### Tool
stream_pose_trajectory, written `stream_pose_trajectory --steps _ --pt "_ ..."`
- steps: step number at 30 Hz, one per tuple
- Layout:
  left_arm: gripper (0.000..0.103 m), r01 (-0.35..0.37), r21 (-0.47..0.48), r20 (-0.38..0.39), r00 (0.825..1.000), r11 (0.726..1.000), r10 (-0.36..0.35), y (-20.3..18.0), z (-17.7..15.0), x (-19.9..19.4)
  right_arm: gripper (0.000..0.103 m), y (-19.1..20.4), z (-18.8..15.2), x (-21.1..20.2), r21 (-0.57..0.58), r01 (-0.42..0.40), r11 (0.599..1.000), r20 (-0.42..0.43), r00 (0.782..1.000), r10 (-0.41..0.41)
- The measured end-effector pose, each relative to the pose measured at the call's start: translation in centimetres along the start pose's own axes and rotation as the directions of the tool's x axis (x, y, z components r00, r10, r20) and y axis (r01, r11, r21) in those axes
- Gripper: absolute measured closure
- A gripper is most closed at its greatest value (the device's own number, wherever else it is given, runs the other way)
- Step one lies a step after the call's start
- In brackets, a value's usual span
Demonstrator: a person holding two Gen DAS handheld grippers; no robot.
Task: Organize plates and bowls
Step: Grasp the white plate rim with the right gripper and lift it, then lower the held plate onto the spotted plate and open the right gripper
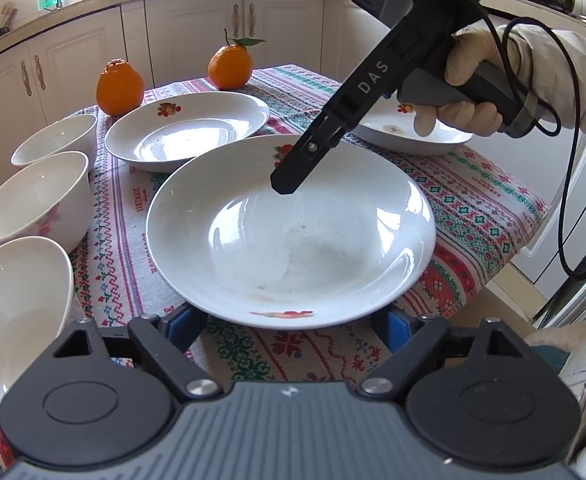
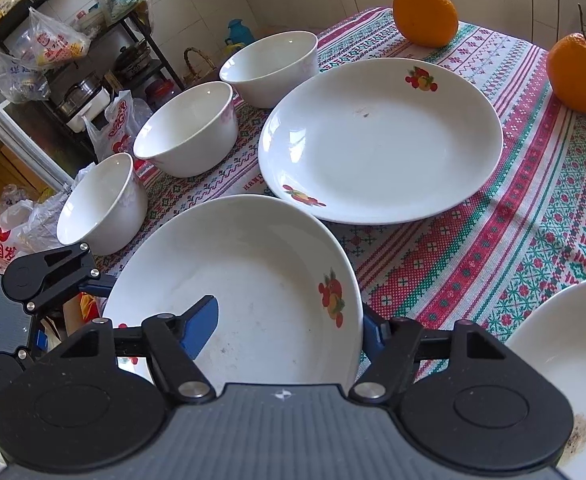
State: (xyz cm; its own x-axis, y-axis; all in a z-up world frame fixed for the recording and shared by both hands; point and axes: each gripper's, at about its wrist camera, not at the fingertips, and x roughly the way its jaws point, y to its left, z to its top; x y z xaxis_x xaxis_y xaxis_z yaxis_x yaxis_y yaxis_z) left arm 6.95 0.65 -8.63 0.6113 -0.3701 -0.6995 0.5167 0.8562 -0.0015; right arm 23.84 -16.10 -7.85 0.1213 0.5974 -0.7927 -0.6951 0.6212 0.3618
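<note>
I am in a kitchen with cream cabinets, working over a bench (image 1: 493,216) spread with a red, green and white cross-stitch cloth. My right tongs (image 2: 289,326) straddle the rim of the white shallow ceramic plate with fruit decals (image 2: 253,264), one blue pad (image 2: 201,326) inside the dish, the other outside and mostly hidden; I cannot tell whether they pinch it. My left tongs (image 1: 293,326) stand wide, both pads under that plate's near rim. It sits at the bench's near edge. Beyond lies a second matching plate (image 2: 381,140), a third (image 2: 573,360) toward the right edge. Three white ceramic bowls (image 2: 189,128) line the left edge; two oranges (image 2: 425,12) stand at the far edge.
</note>
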Motion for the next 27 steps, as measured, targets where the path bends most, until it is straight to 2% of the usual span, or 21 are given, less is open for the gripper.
stream_pose_trajectory --steps 14,27 --pt "0.016 0.016 0.02 0.008 1.0 1.0 -0.016 -0.2 1.0 -0.9 0.026 0.3 -0.2 -1.5 -0.011 0.023 1.0 0.023 0.999 -0.023" --pt "0.016 0.053 0.055 0.032 0.998 0.997 -0.055 -1.7 4.6 -0.2 0.026 -1.5 -1.0 -5.8 0.003 0.084 0.996 0.098 0.992 -0.084"
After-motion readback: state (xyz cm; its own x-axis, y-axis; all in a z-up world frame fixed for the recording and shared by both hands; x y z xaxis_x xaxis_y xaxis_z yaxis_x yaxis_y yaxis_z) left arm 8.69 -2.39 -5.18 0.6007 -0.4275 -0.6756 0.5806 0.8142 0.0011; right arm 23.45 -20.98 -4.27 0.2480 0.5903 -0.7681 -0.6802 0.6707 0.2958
